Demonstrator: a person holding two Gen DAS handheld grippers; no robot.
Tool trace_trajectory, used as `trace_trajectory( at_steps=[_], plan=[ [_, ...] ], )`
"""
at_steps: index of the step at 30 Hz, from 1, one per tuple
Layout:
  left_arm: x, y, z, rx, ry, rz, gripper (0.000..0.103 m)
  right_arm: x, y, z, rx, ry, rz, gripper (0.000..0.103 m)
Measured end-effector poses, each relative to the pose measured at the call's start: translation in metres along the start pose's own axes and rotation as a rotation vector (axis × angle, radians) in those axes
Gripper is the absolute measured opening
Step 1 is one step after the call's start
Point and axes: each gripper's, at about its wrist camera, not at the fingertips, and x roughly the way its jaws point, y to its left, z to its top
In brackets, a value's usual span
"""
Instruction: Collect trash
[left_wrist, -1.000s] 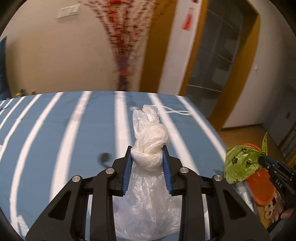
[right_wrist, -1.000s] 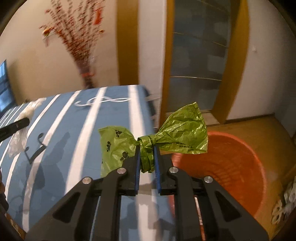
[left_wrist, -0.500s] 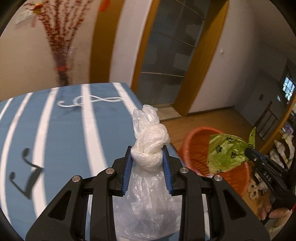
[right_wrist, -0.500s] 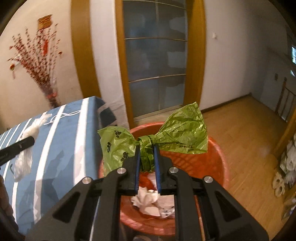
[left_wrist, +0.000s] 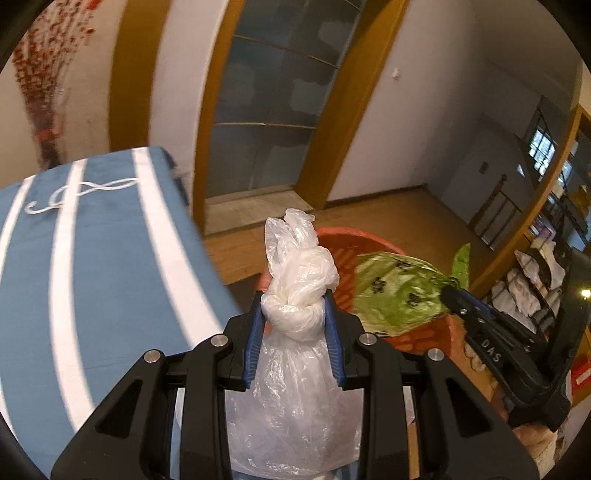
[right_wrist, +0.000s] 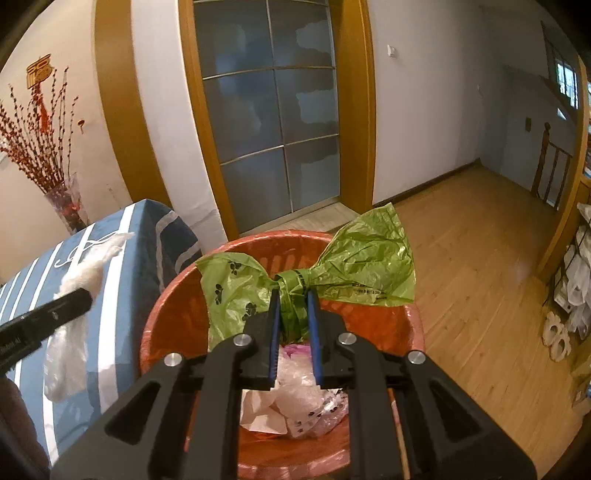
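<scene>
Bags are over the red bin (right_wrist: 173, 310): right tongs (right_wrist: 292, 295) pinch the green bag (right_wrist: 303, 269), left tongs (left_wrist: 293, 314) pinch the white bag (left_wrist: 295, 295). Next, let go.

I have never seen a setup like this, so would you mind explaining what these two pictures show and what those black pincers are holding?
No robot here: a person carries a hand-held gripper in each hand, each with a wide-angle camera looking forward along its two fingers.

The left camera's picture shows the left gripper shut on the knot of a white plastic bag, near the edge of a blue striped tablecloth.

The right camera's picture shows the right gripper shut on the knot of a green bag with paw prints, held over an orange basket on the wooden floor. The basket already holds crumpled paper and plastic.

Each gripper also appears at the edge of the other's picture.
</scene>
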Motion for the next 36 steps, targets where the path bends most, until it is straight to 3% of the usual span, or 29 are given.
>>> trace_trajectory(
  at_steps=[4,11,16,25,28,33,36],
  plan=[
    [0.017,-0.013,0.0,0.013,0.029,-0.027,0.031,0.005,-0.012,0.002,0.033,0.008,0.027,0.021],
    [0.03,-0.015,-0.005,0.023,0.064,-0.022,0.056,0.006,-0.025,0.001,0.067,0.005,0.008,0.039],
    [0.021,-0.005,-0.009,-0.002,0.065,-0.007,0.059,-0.003,-0.032,-0.004,0.089,0.0,-0.006,0.048],
    [-0.062,0.017,-0.035,0.006,-0.062,0.119,0.087,-0.065,-0.019,-0.016,0.086,-0.102,0.073,0.087],
    [-0.096,0.025,-0.049,-0.012,-0.116,0.173,0.093,-0.094,-0.005,-0.023,0.055,-0.143,0.084,0.093],
    [-0.148,0.029,-0.077,-0.048,-0.214,0.281,0.099,-0.135,0.019,-0.039,-0.044,-0.198,0.029,0.096],
    [-0.178,0.03,-0.096,-0.074,-0.276,0.339,0.1,-0.158,0.028,-0.051,-0.069,-0.222,0.039,0.098]
  ],
)
